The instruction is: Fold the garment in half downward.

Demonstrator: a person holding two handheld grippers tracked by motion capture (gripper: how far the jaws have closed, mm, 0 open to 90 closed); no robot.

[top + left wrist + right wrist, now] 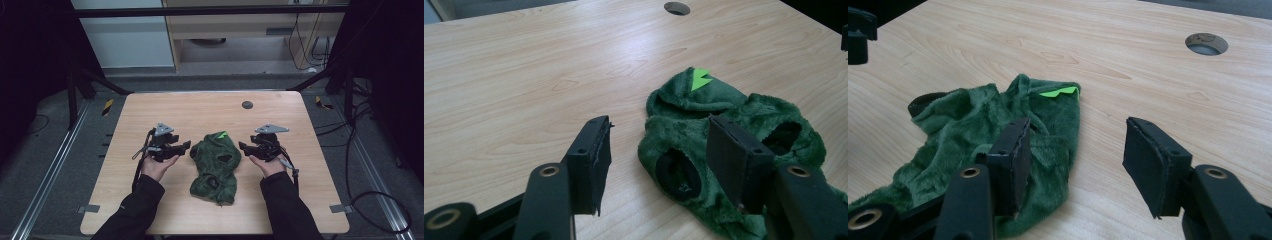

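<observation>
The high view is dim and grainy, its corners falling to near black, with only the pale wooden table [215,110] evenly lit from above. Both gripper views are brighter and sharp; the crumpled dark green plush garment [734,120] casts soft, faint shadows, without glare.

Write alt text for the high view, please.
A crumpled green fleece garment lies mid-table between two hand-held grippers, left gripper and right gripper, both open and pointing inward at it. A small round hole sits near the far edge.
</observation>
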